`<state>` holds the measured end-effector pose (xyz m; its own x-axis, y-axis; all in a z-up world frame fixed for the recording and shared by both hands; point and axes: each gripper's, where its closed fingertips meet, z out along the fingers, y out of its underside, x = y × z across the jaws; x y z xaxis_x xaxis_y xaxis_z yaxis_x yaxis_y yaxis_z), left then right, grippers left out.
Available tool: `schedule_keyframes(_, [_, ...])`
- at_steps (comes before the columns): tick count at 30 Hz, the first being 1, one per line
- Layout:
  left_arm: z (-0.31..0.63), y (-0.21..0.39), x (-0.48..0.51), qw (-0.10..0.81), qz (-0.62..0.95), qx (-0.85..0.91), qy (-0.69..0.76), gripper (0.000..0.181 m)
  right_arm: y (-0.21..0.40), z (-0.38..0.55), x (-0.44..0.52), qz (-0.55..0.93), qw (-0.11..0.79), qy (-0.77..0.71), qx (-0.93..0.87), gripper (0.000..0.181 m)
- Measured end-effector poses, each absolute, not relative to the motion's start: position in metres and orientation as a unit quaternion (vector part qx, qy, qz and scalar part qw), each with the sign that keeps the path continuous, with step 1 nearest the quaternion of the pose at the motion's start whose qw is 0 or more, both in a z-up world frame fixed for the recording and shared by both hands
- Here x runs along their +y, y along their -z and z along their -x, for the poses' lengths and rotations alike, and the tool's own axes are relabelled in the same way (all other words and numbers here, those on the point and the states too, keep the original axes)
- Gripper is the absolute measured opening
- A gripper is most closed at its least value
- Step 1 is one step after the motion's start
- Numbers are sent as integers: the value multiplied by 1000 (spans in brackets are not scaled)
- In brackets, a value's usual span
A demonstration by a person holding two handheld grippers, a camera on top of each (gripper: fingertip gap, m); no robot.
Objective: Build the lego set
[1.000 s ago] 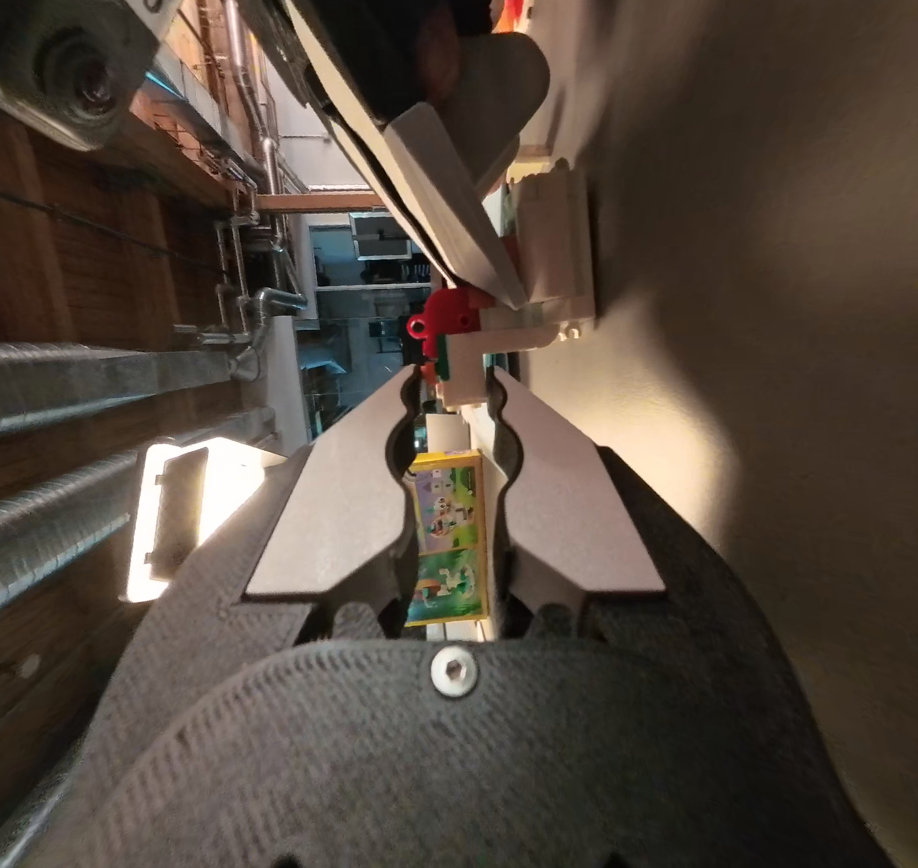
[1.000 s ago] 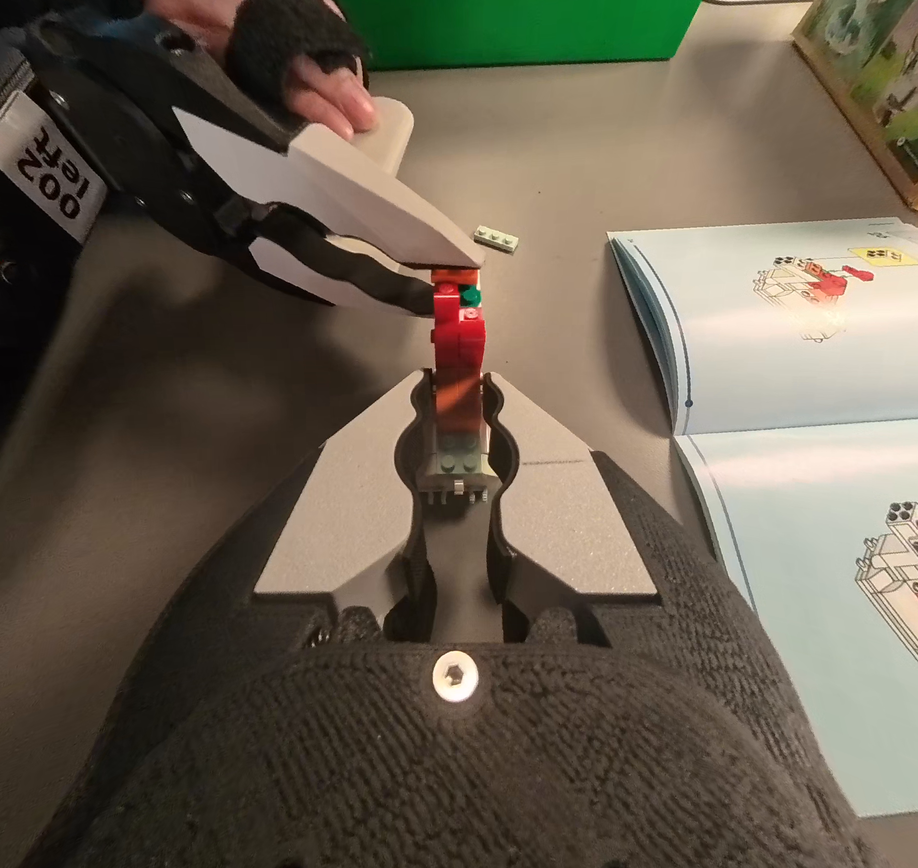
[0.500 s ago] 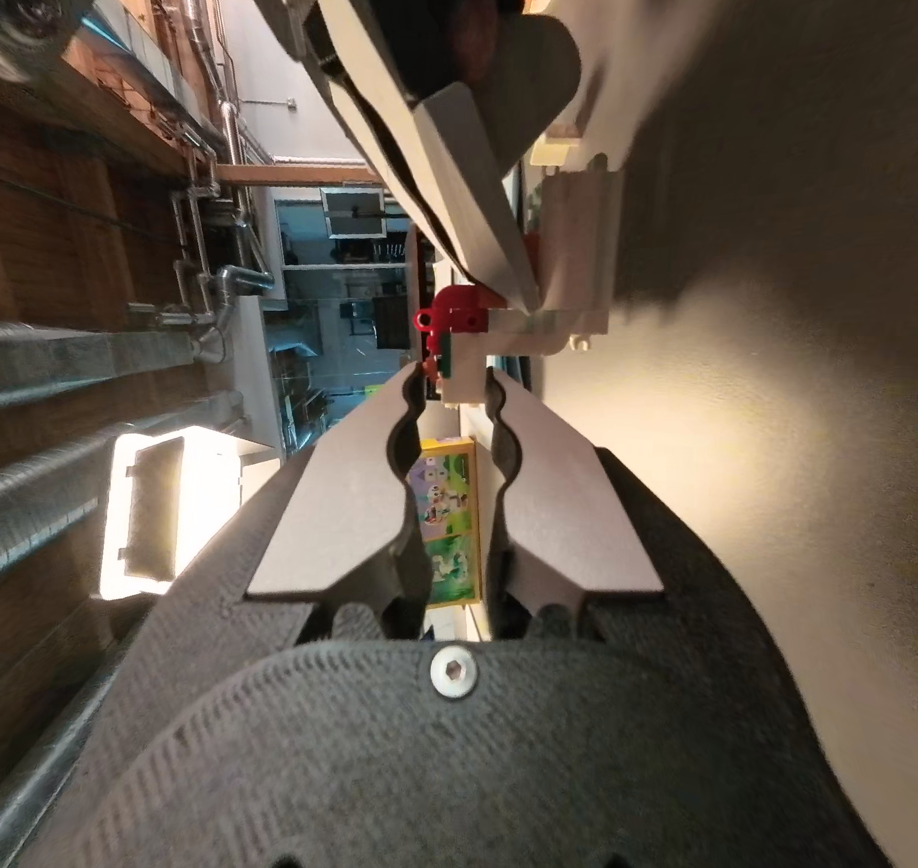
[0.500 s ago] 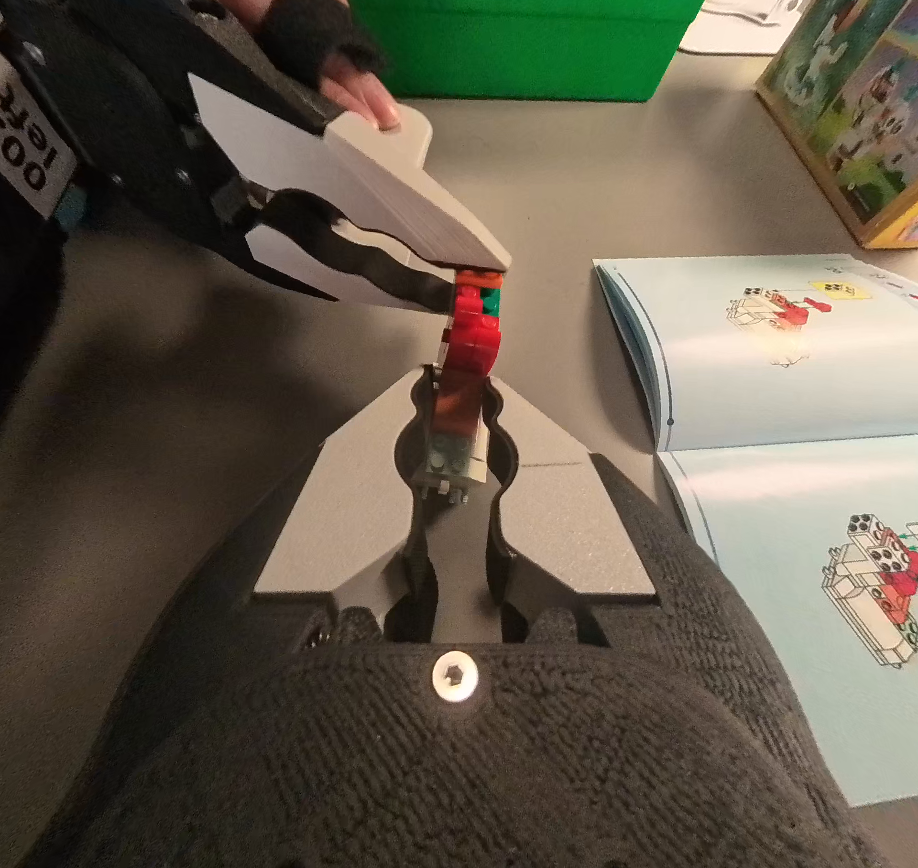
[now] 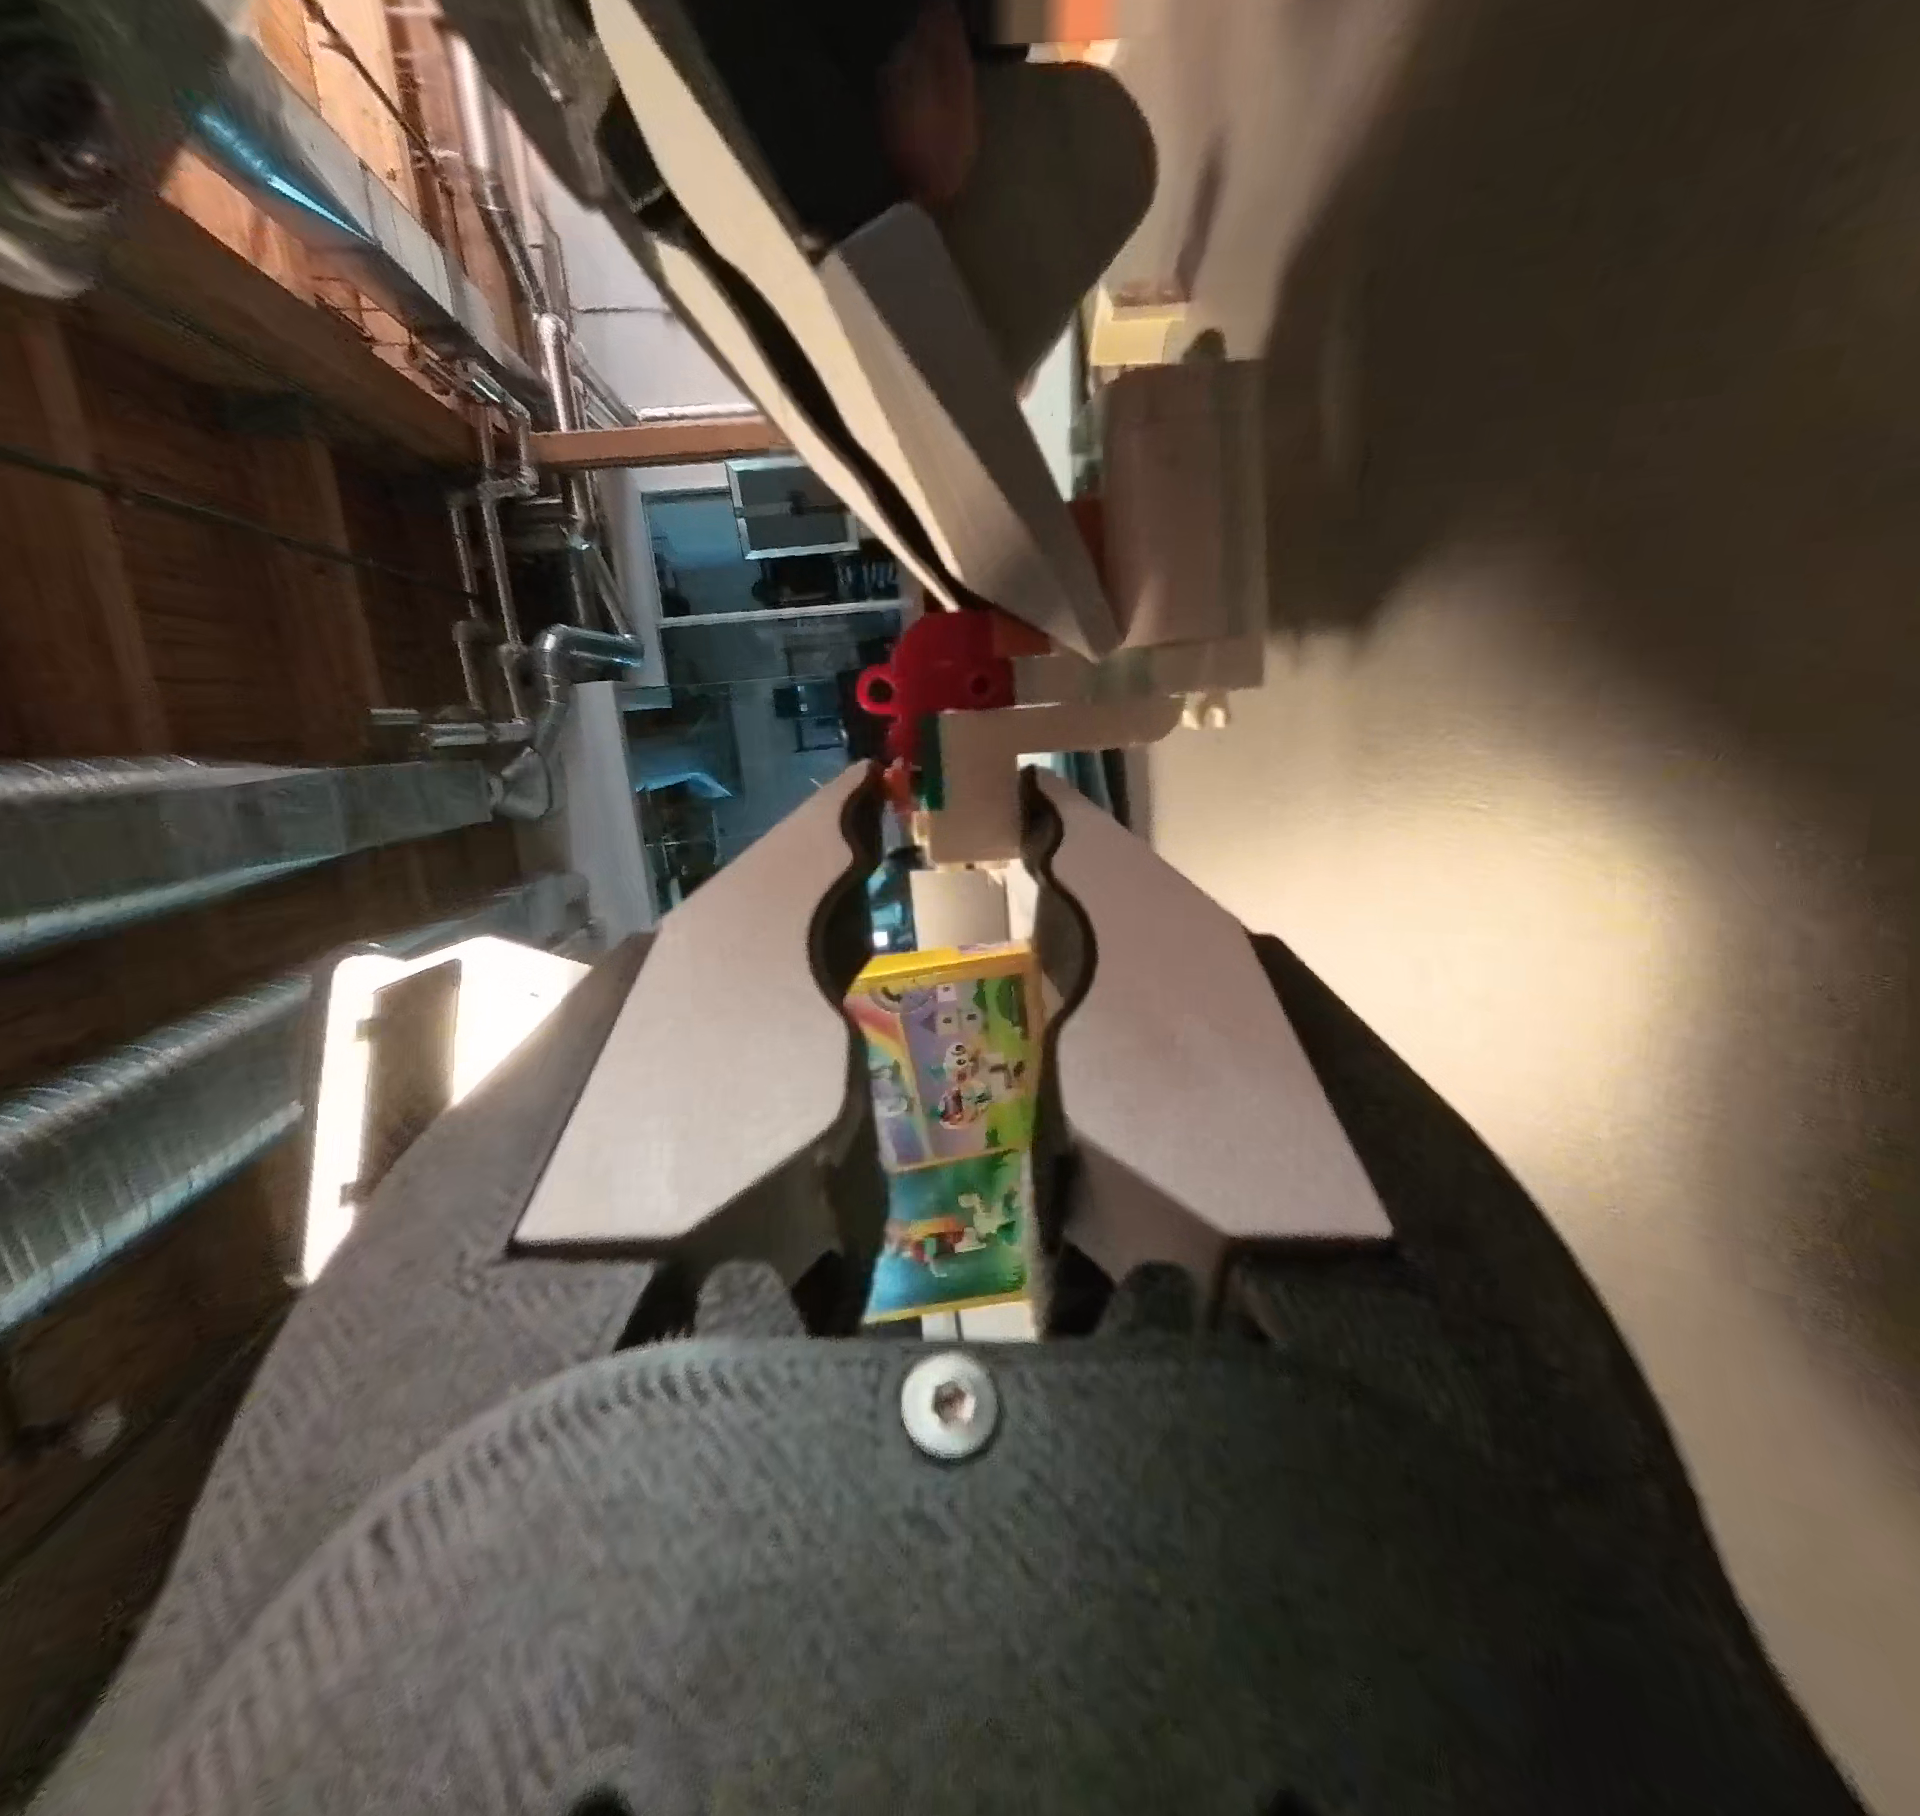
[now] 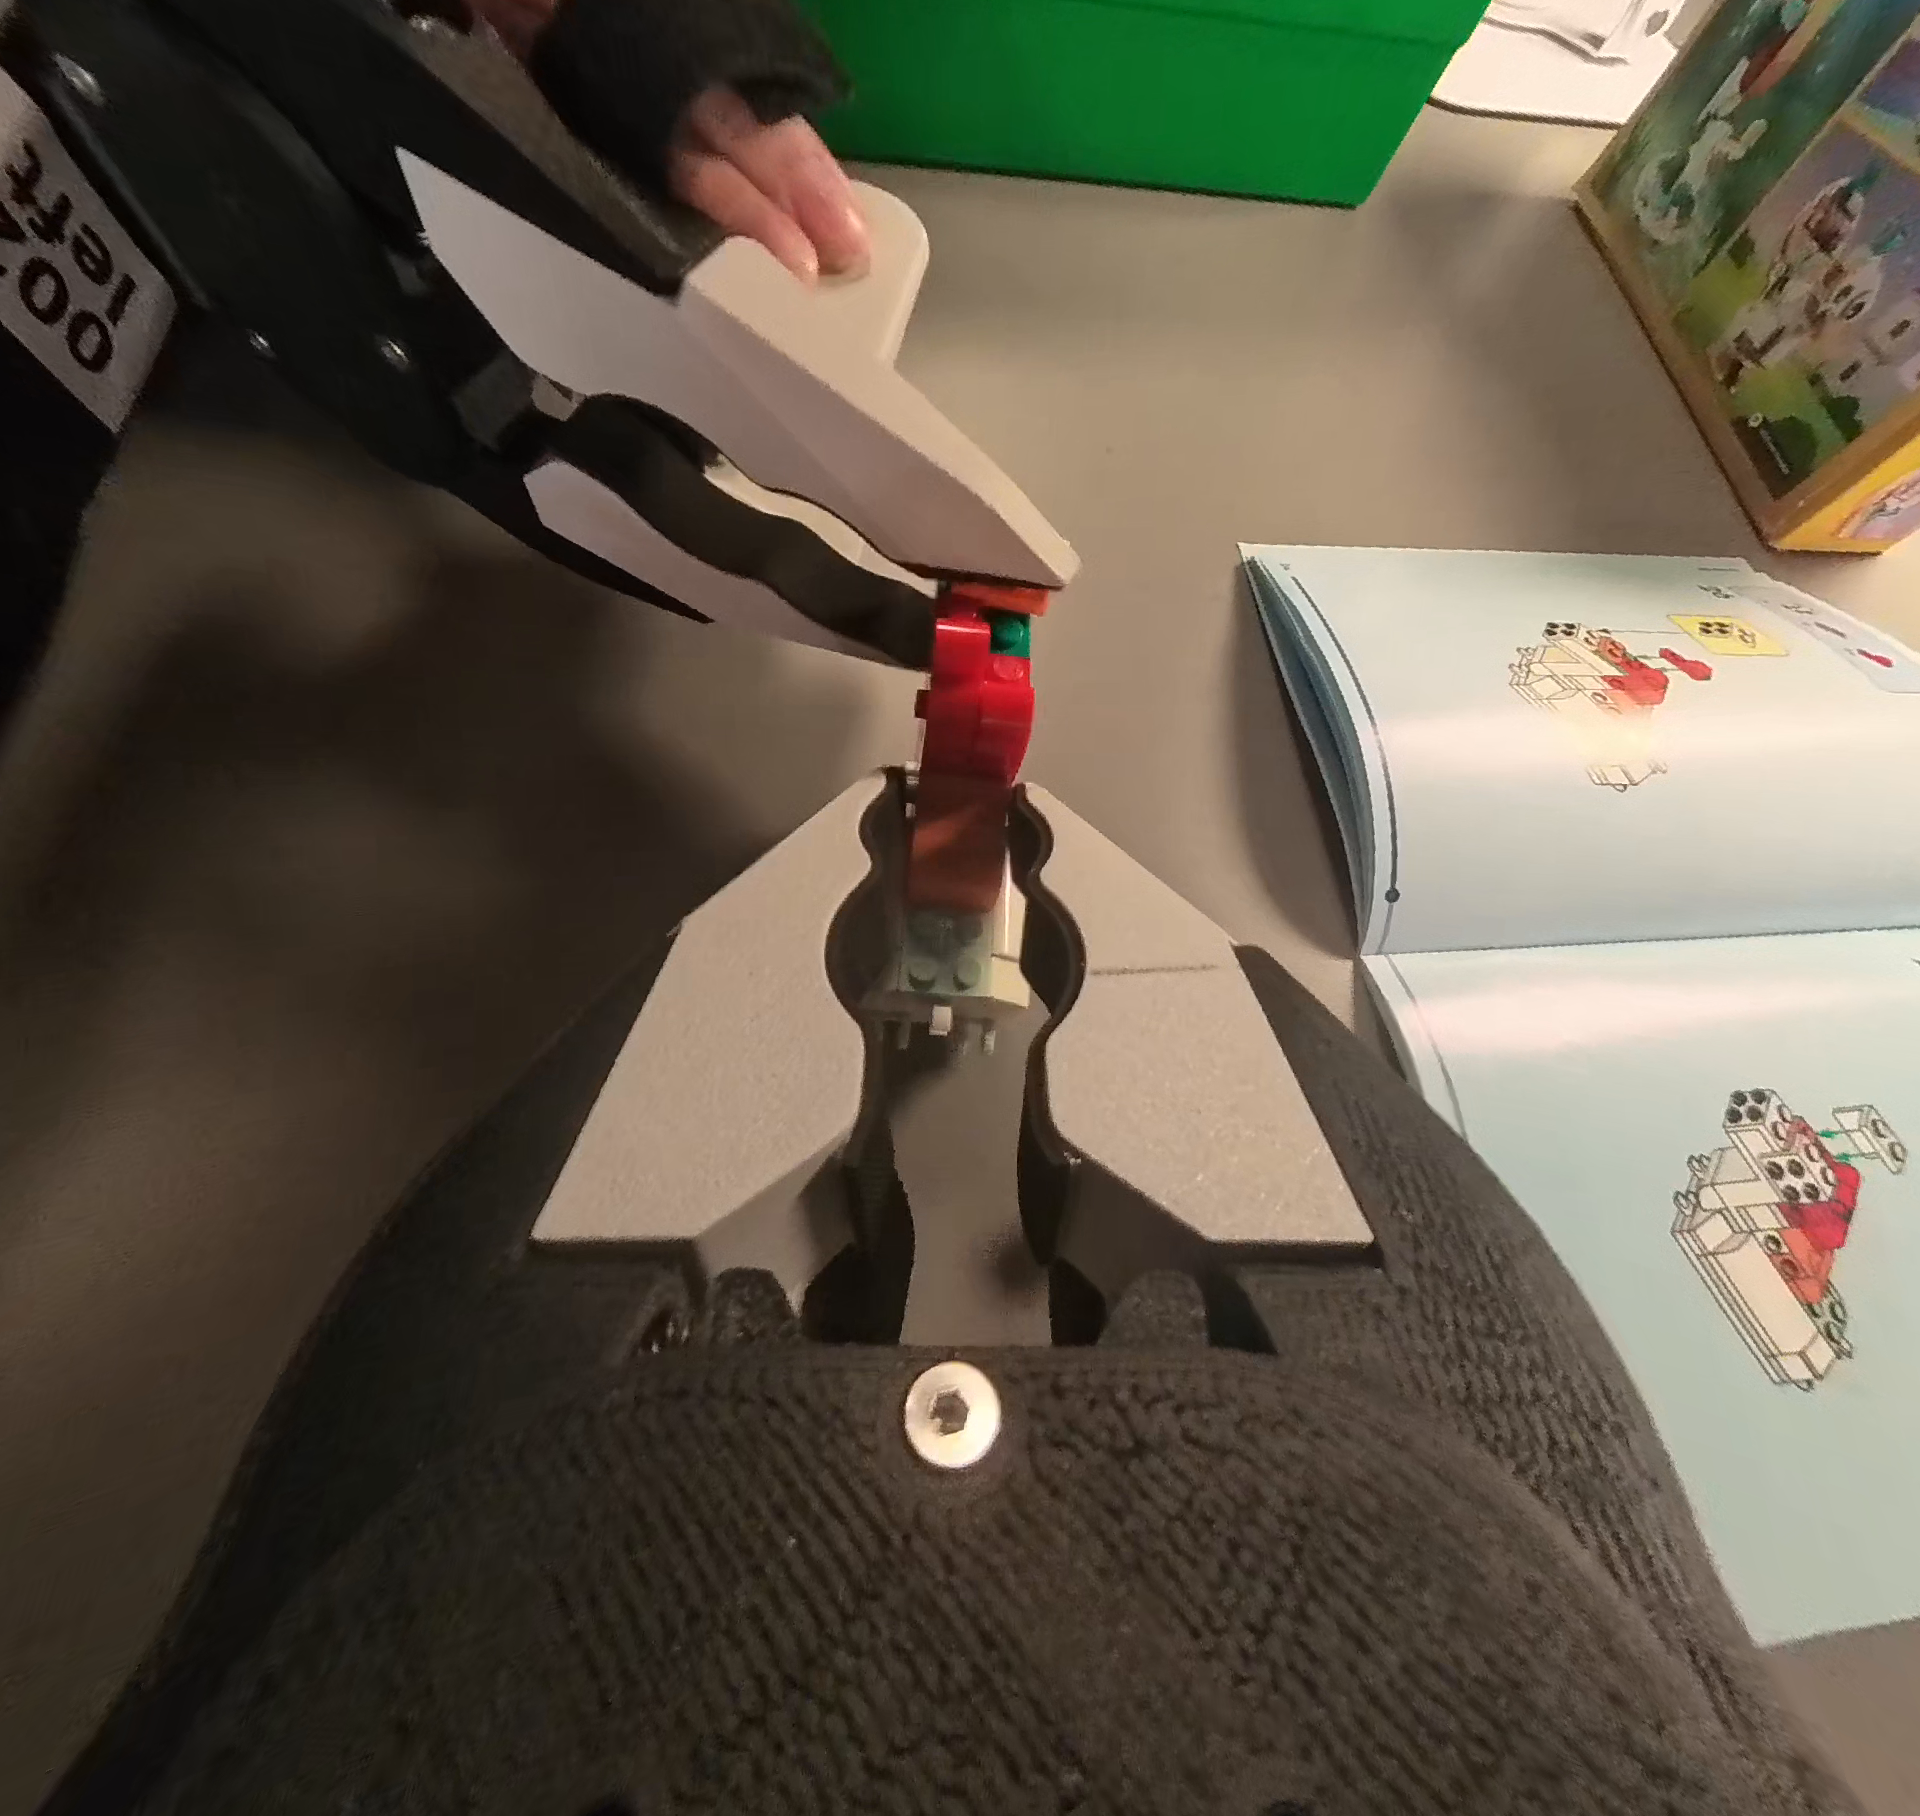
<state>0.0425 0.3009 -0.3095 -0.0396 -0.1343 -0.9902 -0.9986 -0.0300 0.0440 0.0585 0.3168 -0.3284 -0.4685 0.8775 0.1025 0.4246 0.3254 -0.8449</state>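
Observation:
The lego model [image 6: 982,717] is a small white and grey body with red bricks at its front end. My right gripper [image 6: 958,790] is shut on its body and holds it above the grey table [image 6: 1143,395]. My left gripper [image 6: 987,603] comes in from the upper left and is shut on the orange, green and white end piece [image 6: 1003,623] at the model's tip. In the left wrist view, which is rolled sideways, my left gripper [image 5: 945,779] pinches that white end piece [image 5: 977,800]. There the right gripper [image 5: 1091,634] holds the white body [image 5: 1184,540] beside the red brick [image 5: 940,675].
An open instruction booklet [image 6: 1621,831] lies on the table to the right. The lego box [image 6: 1787,239] stands at the far right and also shows in the left wrist view [image 5: 956,1122]. A green bin [image 6: 1122,31] is at the back. A person's gloved hand [image 6: 769,166] rests on the left gripper. The tips of both grippers are at nearly the same place.
Both grippers stayed shut on the model and moved together slightly toward the back right. The lego box has come further into the right wrist view. A small green plate on the table is out of sight.

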Motion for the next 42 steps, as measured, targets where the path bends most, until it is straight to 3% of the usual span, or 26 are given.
schedule_keyframes(13, [-45, 299, 301, 425, 472, 564, -528, 22, 324, -56, 318, 422, 312, -385, -759, 18])
schedule_keyframes(29, [-42, 312, 304, 485, 589, 505, -403, 22, 305, -50, 318, 473, 251, -514, -670, 19])
schedule_keyframes(42, [-42, 308, 301, 434, 556, 579, -410, 24, 299, -51, 314, 457, 287, -462, -704, 17])
